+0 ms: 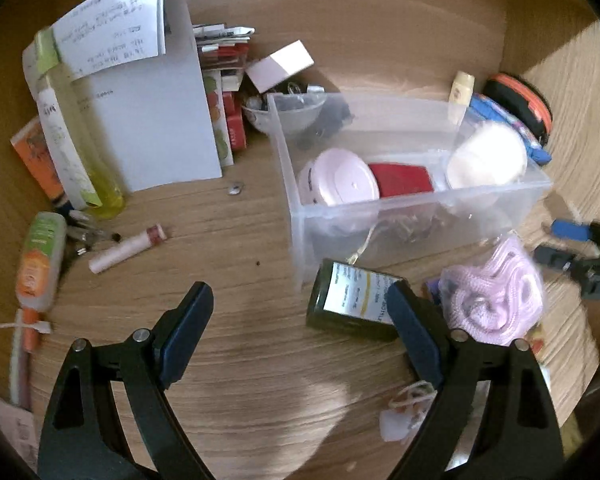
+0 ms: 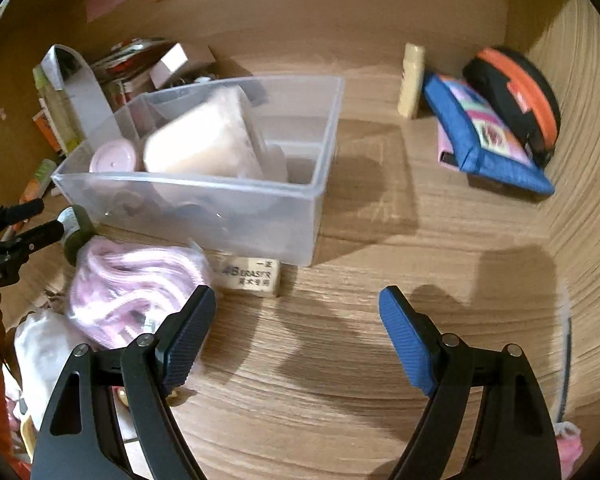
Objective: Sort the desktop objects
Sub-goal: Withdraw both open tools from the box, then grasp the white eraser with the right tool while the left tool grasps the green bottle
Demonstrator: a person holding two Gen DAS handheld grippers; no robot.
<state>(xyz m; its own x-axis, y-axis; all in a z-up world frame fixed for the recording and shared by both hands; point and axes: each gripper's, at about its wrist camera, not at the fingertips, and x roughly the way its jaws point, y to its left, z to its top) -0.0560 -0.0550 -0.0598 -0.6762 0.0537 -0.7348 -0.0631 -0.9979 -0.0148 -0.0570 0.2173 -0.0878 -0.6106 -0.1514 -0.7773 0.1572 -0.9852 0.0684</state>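
Desktop objects are lying all over the wooden desk (image 1: 260,380), and I'm looking at them through both wrist cameras. Clear plastic bin (image 1: 416,216) is sitting mid-desk; inside it a pink round case (image 1: 340,178), a red item (image 1: 402,180) and a cream-coloured cup-shaped thing (image 1: 486,156) (blurred, cannot tell what it really is).

My left gripper (image 1: 302,304) is standing wide with nothing between the fingers, only bare desk. Its right finger is sitting in front of a dark bottle (image 1: 348,300) with a white label, which is lying on its side just in front of the bin; whether finger and bottle touch, I cannot tell. Pink knitted bundle (image 1: 496,296) is lying just beside that bottle.

My right gripper (image 2: 298,300) is also standing wide and holding nothing. Eraser (image 2: 252,278) is lying against the bin's front wall (image 2: 188,216), just beyond my left blue pad (image 2: 188,340). The pink bundle is showing next to that finger too.

Far left of the desk: yellow bottle (image 1: 80,136) leaning by a folded white paper (image 1: 156,120), an orange-green tube (image 1: 40,260), a white stick (image 1: 126,248) lying flat, a small metal bit (image 1: 235,189) near the paper.

Far right corner: blue pouch (image 2: 488,140) with an orange-black round case (image 2: 516,96) propped behind it, and a cream tube (image 2: 411,80) standing by the back wall.
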